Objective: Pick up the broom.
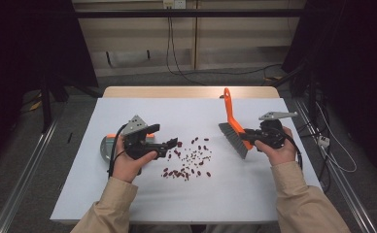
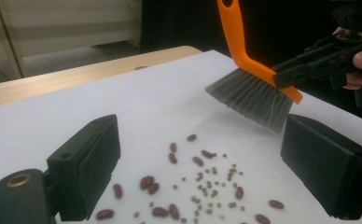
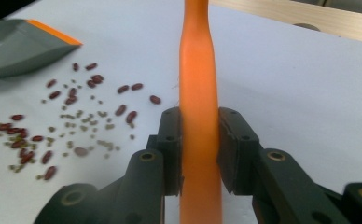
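Note:
Red beans and small green ones (image 1: 189, 160) (image 2: 202, 182) (image 3: 76, 121) lie scattered mid-table on the white sheet (image 1: 225, 194). My right gripper (image 1: 247, 136) (image 3: 199, 135) is shut on the orange handle of a brush (image 1: 228, 104) (image 3: 197, 70). Its grey bristles (image 1: 233, 138) (image 2: 254, 95) hang just above the sheet, right of the beans. My left gripper (image 1: 172, 143) (image 2: 200, 140) is open at the left edge of the beans, jaws wide with nothing held. A grey dustpan with an orange lip (image 1: 106, 145) (image 3: 16, 46) lies flat behind the left hand.
A strip of bare wood (image 1: 191, 92) shows along the table's far edge beyond the sheet. Cables (image 1: 177, 63) trail on the floor behind the table. Dark stands flank the table on both sides.

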Demonstrator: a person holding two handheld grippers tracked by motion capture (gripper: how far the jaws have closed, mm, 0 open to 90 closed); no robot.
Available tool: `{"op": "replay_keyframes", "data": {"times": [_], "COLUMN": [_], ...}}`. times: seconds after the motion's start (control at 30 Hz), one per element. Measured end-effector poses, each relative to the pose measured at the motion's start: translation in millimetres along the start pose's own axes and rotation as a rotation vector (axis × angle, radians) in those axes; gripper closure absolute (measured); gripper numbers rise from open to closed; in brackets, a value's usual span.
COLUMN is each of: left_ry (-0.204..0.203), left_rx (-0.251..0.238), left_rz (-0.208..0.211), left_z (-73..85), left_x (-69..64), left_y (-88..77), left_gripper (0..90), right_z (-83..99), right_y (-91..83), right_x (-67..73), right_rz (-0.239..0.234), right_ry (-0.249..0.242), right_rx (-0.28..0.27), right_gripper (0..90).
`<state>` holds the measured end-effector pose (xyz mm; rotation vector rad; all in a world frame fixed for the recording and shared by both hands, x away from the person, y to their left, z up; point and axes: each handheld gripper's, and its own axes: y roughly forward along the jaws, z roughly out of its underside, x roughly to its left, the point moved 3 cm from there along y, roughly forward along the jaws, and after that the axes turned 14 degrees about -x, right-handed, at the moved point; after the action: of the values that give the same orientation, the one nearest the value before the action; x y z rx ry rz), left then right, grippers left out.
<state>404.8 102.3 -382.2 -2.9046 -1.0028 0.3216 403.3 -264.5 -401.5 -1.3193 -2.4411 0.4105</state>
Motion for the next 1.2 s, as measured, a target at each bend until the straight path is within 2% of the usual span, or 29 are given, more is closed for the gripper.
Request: {"op": "replay_keyframes", "data": {"times": [0.03, 0.17, 0.27, 0.3, 0.37, 0.4, 0.5, 0.6, 0.67, 0.8, 0.97, 1.03, 1.1, 1.2], "left_ry": [-0.006, -0.004, 0.003, 0.009, 0.006, 0.007, 0.008, 0.006, 0.007, 0.011, 0.014, 0.014, 0.019, 0.019], "left_rx": [-0.001, 0.013, 0.019, 0.022, 0.018, 0.018, 0.013, 0.010, 0.010, 0.008, 0.014, 0.016, 0.019, 0.022], "left_rz": [-0.005, -0.029, -0.029, -0.033, -0.048, -0.051, -0.066, -0.075, -0.080, -0.085, -0.091, -0.093, -0.097, -0.097], "left_z": [0.9, 5.7, 9.8, 10.9, 12.8, 13.3, 15.1, 16.5, 17.4, 19.3, 23.2, 24.8, 26.0, 28.3], "left_x": [2.0, 12.2, 16.7, 18.8, 22.0, 23.4, 27.6, 30.4, 31.4, 33.5, 37.3, 38.2, 39.1, 40.1], "left_y": [-1.4, -10.2, -15.8, -18.0, -22.7, -24.6, -31.3, -36.7, -39.0, -44.1, -51.2, -53.6, -55.9, -59.0], "left_gripper": [11.9, 11.9, 11.9, 11.9, 11.9, 11.9, 11.9, 11.9, 11.9, 11.9, 11.0, 10.7, 10.6, 10.6], "right_z": [1.0, 5.2, 7.3, 7.8, 7.6, 7.7, 8.3, 10.2, 12.7, 18.6, 20.7, 21.1, 21.0, 21.4], "right_y": [3.8, 17.6, 25.0, 27.3, 29.2, 30.6, 31.6, 32.3, 34.0, 41.0, 45.6, 45.7, 45.5, 45.8], "right_x": [1.1, 7.2, 12.2, 15.0, 18.8, 20.5, 21.0, 19.6, 18.9, 18.5, 18.3, 18.1, 18.2, 17.7], "right_rz": [0.012, 0.029, 0.056, 0.050, 0.059, 0.068, 0.072, 0.070, 0.059, 0.073, 0.071, 0.064, 0.074, 0.076], "right_ry": [-0.027, -0.077, -0.127, -0.140, -0.141, -0.164, -0.141, -0.123, -0.088, -0.070, -0.093, -0.082, -0.100, -0.097], "right_rx": [0.018, 0.055, 0.090, 0.100, 0.103, 0.098, 0.087, 0.053, 0.028, 0.030, 0.032, 0.030, 0.030, 0.024], "right_gripper": [71.7, 71.6, 71.5, 71.5, 71.4, 71.3, 70.9, 69.1, 66.4, 67.1, 69.1, 69.5, 70.0, 70.3]}}
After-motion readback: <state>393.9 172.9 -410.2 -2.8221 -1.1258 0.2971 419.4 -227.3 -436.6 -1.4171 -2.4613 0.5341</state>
